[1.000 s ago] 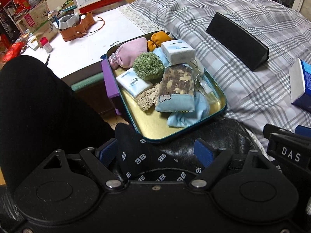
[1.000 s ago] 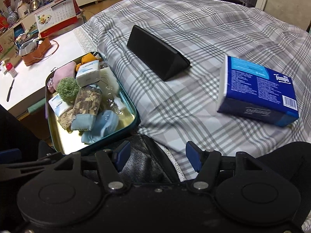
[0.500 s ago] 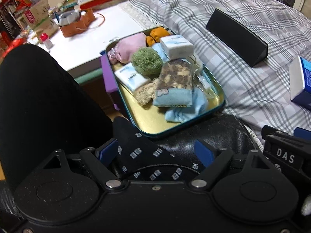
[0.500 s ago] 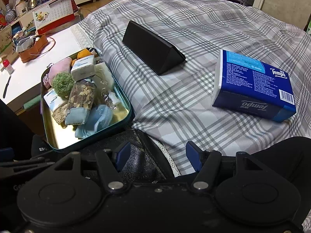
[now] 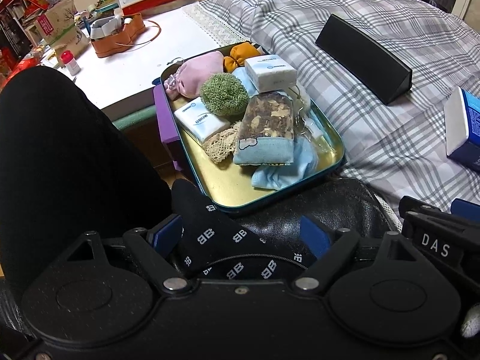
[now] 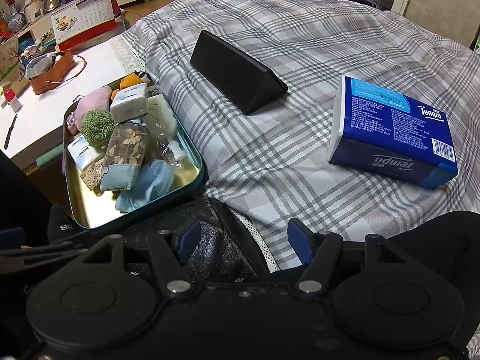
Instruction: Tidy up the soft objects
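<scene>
Left claw (image 5: 240, 235) spread around the black sock (image 5: 222, 240), not pinching; right claw (image 6: 241, 238) spread, empty. Tin (image 5: 228, 186) sits close for dropping softies in.

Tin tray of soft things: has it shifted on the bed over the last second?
No. The tin tray keeps its place beside the black triangular case; both drift together slightly in the view.

Both cameras sit low and close, looking down and forward over the bed (image 6: 270, 156). Both see the tray (image 5: 336, 138).
</scene>
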`<state>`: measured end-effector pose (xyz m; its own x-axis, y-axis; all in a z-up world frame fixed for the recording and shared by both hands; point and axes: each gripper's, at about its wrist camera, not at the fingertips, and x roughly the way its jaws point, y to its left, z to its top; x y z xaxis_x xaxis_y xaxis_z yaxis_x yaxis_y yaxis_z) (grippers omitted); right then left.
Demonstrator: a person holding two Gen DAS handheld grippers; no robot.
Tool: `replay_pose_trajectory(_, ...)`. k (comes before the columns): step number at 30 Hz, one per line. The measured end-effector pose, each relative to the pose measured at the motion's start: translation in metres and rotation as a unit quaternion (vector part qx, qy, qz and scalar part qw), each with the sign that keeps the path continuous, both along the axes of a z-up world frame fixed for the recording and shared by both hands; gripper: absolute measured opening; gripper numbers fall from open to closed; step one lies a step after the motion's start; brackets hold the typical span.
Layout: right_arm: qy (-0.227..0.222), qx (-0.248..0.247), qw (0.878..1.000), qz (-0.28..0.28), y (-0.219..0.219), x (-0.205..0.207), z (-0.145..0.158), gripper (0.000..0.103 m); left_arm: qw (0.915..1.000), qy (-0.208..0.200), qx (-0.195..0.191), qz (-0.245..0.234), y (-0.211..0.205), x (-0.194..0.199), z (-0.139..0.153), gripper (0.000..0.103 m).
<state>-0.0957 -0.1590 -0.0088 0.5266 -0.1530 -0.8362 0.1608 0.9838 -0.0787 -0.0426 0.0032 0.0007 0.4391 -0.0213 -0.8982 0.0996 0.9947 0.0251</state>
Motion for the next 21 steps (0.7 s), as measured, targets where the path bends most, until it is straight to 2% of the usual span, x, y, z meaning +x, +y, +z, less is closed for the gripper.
replay_pose_trajectory(21, 0.000, -0.002, 1.000, 0.002, 0.0009, -0.0006, 0.0003, 0.063, 1.0000, 0.008, -0.002, -0.003, -0.0018, 0.0000, -0.0015, 0.083)
